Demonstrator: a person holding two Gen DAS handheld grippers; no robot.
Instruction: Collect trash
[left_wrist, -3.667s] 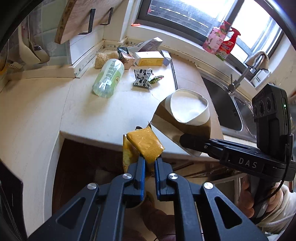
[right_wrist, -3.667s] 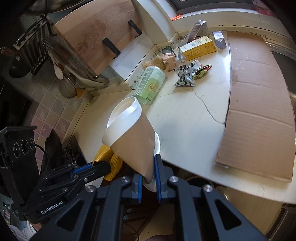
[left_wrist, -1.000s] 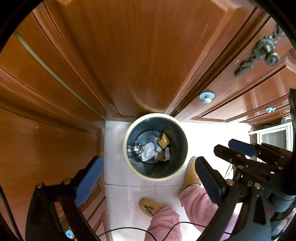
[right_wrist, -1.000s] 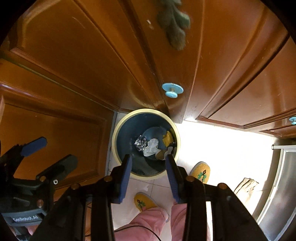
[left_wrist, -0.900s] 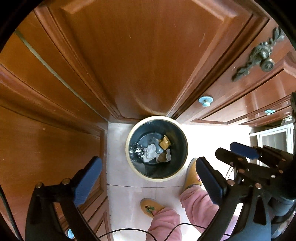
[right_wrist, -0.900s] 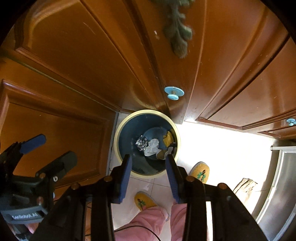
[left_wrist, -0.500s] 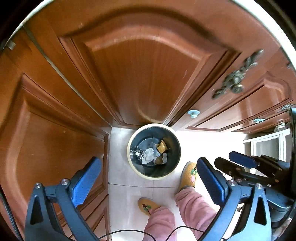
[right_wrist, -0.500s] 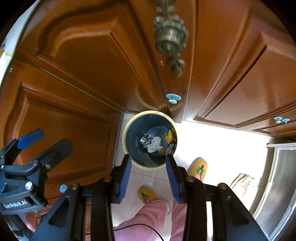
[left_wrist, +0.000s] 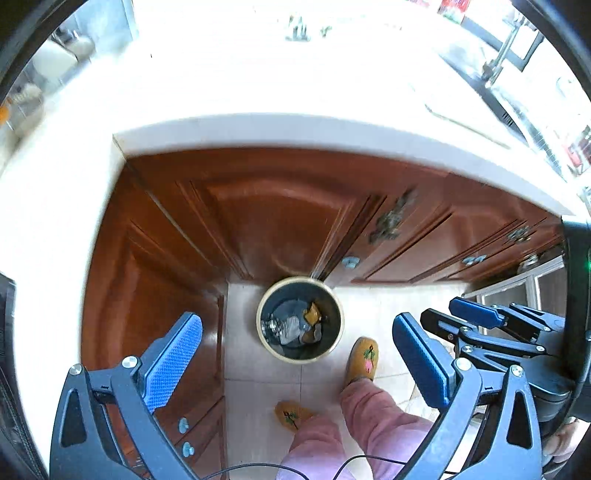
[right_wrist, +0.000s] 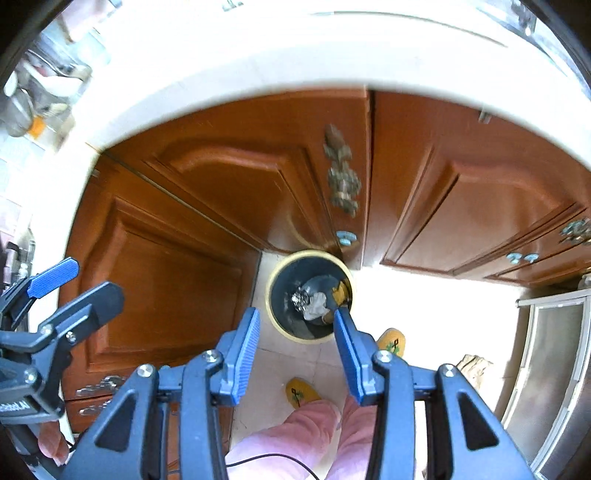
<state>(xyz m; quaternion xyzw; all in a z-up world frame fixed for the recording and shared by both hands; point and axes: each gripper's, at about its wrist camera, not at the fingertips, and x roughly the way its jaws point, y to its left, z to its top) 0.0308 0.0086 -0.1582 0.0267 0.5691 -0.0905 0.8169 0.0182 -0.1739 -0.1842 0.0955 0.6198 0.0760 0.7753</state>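
Overexposed white countertop (left_wrist: 295, 74) hides its items.

Open air above the bin (left_wrist: 301, 352); countertop edge (left_wrist: 295, 131) overhangs beyond.

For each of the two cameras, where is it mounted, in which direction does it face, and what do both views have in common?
Left wrist: on the left gripper, facing steeply down at the bin and cabinets; both open fingers, pink trouser legs, slippers and the right gripper show.
Right wrist: on the right gripper, facing down likewise; its empty fingers, opening, the left gripper and trouser legs show.
Shared: bin with trash, cabinets, counter edge, slippers.
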